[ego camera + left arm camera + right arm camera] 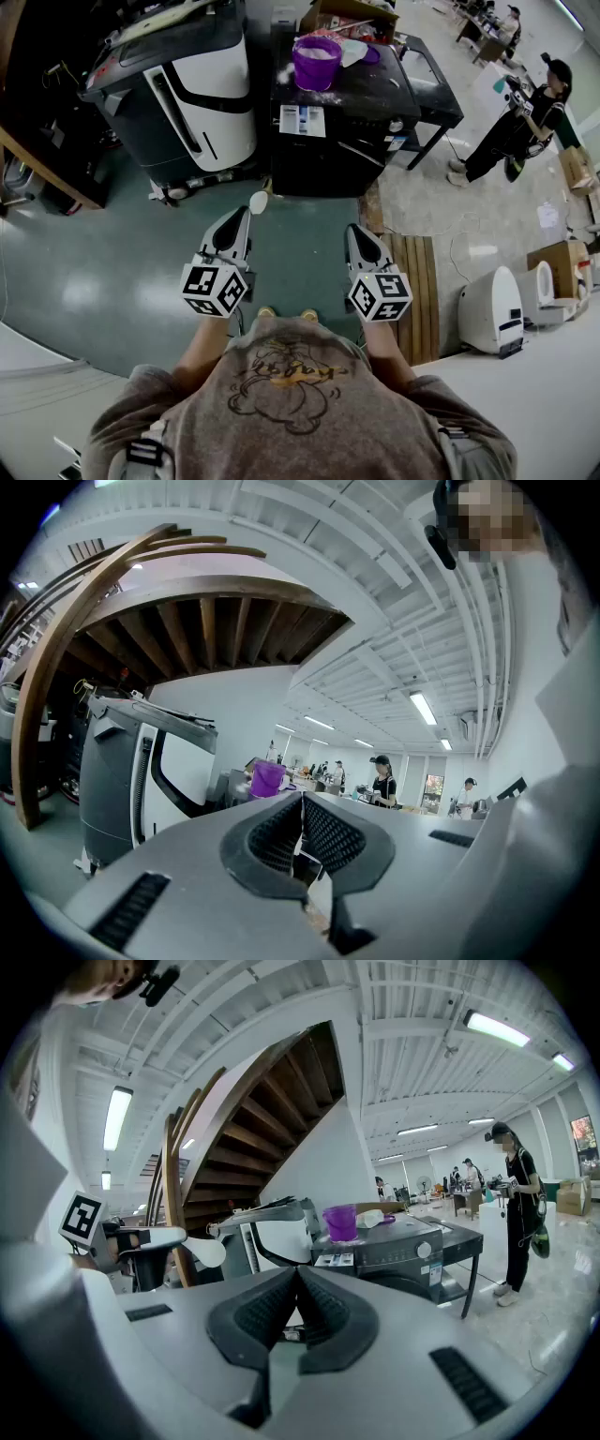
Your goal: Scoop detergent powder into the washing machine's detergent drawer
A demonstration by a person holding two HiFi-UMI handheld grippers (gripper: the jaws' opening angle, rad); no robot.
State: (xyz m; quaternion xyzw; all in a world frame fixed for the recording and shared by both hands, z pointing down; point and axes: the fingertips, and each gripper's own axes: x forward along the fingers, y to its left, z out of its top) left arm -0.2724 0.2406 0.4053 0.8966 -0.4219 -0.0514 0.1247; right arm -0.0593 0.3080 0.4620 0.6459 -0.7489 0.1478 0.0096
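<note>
A black washing machine (328, 141) stands ahead of me, with a purple bucket (317, 61) of white powder on its top. The bucket also shows small in the left gripper view (267, 778) and in the right gripper view (340, 1222), on the washing machine (394, 1251). My left gripper (246, 212) is shut on a white scoop (258, 202), whose bowl sticks out past the tips (204, 1252). My right gripper (354, 230) is shut and holds nothing. Both hang over the green floor, well short of the machine. I cannot make out the detergent drawer.
A grey and white machine (187, 84) stands left of the washer. A wooden pallet (412, 281) lies at the right, with white appliances (492, 309) beyond it. A person in black (525, 122) stands far right. A wooden staircase (262, 1147) rises at the left.
</note>
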